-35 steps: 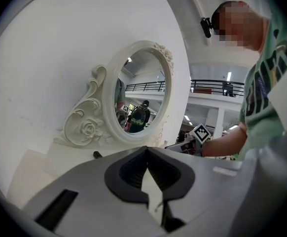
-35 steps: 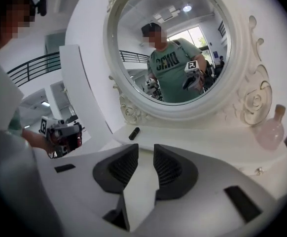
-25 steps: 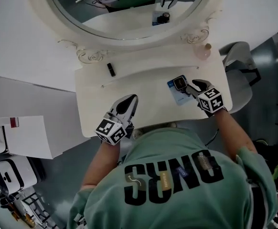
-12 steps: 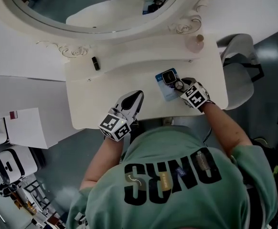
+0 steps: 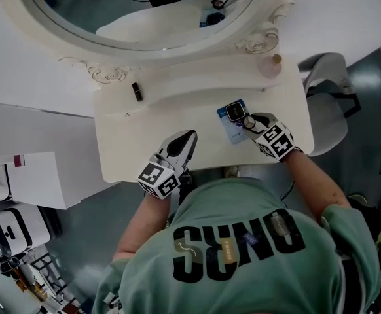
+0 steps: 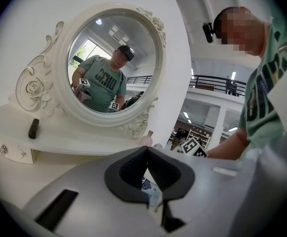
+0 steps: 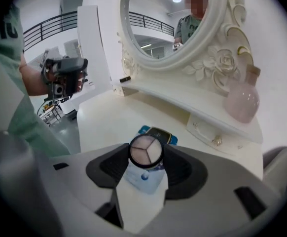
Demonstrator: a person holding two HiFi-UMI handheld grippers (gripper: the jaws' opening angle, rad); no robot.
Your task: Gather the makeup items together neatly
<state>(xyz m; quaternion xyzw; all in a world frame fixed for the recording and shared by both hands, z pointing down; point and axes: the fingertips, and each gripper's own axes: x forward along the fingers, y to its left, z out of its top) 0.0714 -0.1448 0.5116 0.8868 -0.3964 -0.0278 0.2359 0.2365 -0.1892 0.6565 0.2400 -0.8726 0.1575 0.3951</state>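
My right gripper (image 5: 248, 121) (image 7: 146, 154) is shut on a round three-shade eyeshadow compact (image 7: 146, 150); its jaws have just been closing on it. It hangs just over a blue packet (image 5: 231, 131) (image 7: 144, 177) at the table's right, where a dark rectangular compact (image 5: 233, 111) (image 7: 159, 133) lies. A black tube (image 5: 137, 91) (image 6: 33, 128) sits on the raised shelf at the left. At the shelf's right end is a pink bottle (image 5: 271, 66) (image 7: 242, 100). My left gripper (image 5: 189, 136) (image 6: 147, 152) is shut and empty, low over the table's front middle.
The white vanity table (image 5: 145, 142) carries a big oval mirror (image 5: 145, 5) behind the shelf. A small drawer knob (image 7: 215, 140) shows under the shelf. Right of the table is a grey chair (image 5: 328, 103). White boxes and gear (image 5: 20, 195) stand on the floor at the left.
My right gripper has dropped toward the blue packet and now has the round compact between its jaws. The left gripper has shifted a little along the table's front.
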